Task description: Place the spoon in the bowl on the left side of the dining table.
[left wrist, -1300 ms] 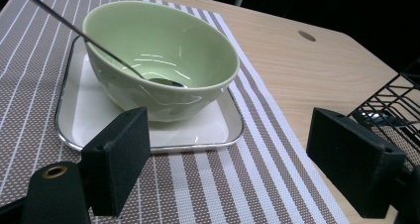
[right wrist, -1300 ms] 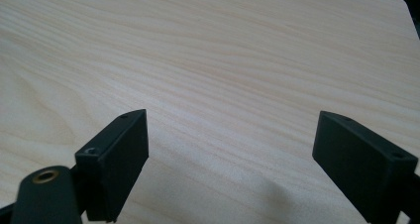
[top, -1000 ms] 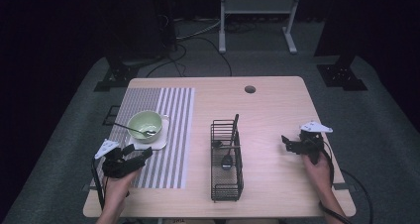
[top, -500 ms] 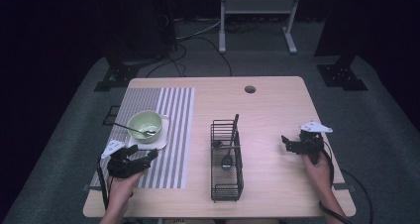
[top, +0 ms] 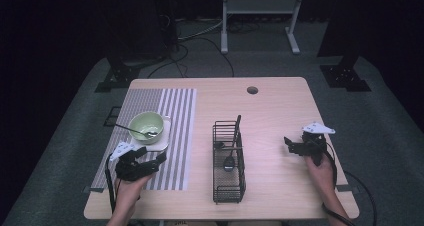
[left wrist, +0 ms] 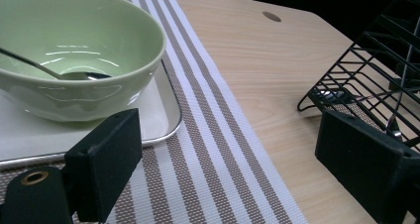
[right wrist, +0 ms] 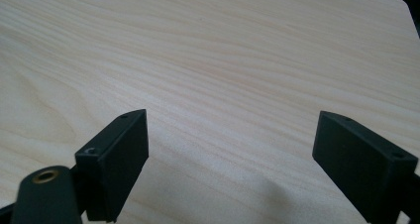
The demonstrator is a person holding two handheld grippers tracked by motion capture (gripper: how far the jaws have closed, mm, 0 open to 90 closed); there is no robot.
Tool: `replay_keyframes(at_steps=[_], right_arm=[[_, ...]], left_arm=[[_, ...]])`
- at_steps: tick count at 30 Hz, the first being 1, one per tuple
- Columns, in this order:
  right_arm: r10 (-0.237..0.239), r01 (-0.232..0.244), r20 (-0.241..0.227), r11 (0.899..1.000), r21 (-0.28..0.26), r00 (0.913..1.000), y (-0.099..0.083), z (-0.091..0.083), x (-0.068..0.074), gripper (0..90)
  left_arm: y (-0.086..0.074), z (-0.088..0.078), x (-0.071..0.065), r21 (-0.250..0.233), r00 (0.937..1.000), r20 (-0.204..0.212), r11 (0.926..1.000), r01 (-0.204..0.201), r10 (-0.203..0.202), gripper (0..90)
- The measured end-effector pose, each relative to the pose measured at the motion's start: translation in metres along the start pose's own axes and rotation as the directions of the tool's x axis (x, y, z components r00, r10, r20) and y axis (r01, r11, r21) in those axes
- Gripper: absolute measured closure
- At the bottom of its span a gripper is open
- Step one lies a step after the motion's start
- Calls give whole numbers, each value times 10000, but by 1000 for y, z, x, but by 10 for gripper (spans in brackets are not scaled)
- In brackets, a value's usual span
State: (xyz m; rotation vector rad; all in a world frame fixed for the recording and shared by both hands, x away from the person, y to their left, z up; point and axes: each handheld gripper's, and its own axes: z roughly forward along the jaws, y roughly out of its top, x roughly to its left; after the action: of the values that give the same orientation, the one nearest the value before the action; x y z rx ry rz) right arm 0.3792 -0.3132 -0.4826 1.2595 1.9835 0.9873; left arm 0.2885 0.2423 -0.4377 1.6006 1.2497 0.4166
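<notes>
At the table's left edge, the left gripper (top: 161, 157) sits over the striped placemat (top: 175, 136), fingers (left wrist: 104, 159) spread wide with nothing between them; they have just been opening a little more. Just ahead of it the green bowl (top: 146, 126) stands on a white tray (top: 162, 142), a spoon (top: 131, 130) lying in the bowl with its handle sticking out left. Spoon looks untouched, so a pick-up is probably still to come. Mid-table, the black wire rack (top: 229, 168) already holds one dark utensil (top: 232, 146) leaning upright, so that part seems done. Far right, the right gripper (top: 289, 145) rests over bare table (top: 280, 111), fingers (right wrist: 116, 154) released, empty, well apart from the rack. No brand, label or writing readable anywhere.
</notes>
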Motion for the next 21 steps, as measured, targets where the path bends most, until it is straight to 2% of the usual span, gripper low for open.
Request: replay_keyframes(at_steps=[11,21], right_arm=[[-27,27,-5,10000,3,10000,0,0,0,131],[4,-4,7,10000,-11,10000,0,0,0,132]], left_arm=[[-9,9,-13,357,9996,249,9992,-172,163,101],[-13,12,-25,429,9978,553,9983,-390,366,102]])
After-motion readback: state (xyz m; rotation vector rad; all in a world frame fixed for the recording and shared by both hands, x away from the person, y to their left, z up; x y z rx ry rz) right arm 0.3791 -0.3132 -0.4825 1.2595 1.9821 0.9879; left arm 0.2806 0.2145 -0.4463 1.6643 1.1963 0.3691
